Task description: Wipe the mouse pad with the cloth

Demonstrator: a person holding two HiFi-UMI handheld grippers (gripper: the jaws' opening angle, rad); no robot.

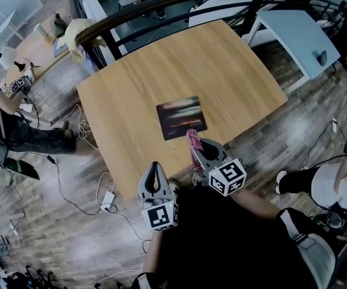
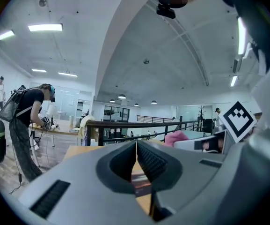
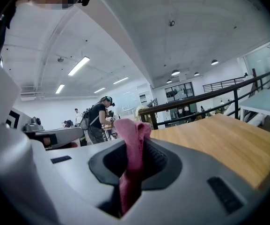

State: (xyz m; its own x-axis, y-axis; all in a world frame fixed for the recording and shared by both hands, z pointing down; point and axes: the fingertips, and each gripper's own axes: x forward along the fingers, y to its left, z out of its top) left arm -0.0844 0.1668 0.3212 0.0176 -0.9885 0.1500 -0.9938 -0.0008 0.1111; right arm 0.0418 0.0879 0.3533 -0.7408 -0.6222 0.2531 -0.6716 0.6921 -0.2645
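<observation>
A dark mouse pad (image 1: 181, 117) lies flat near the middle of the wooden table (image 1: 137, 83). My right gripper (image 1: 193, 144) hovers just off the pad's near edge, shut on a pink cloth (image 1: 192, 138). In the right gripper view the pink cloth (image 3: 131, 144) stands pinched between the jaws and sticks up past the tips. My left gripper (image 1: 155, 168) hangs at the table's near edge, left of the right one, jaws shut with nothing in them. Through its jaws a strip of the mouse pad (image 2: 142, 182) shows in the left gripper view.
A dark railing (image 1: 161, 5) runs behind the table, and a pale blue table (image 1: 299, 32) stands at the far right. Cables and a power adapter (image 1: 107, 200) lie on the wooden floor at the left. A person (image 1: 8, 119) works at the far left, another (image 1: 335, 188) at the right.
</observation>
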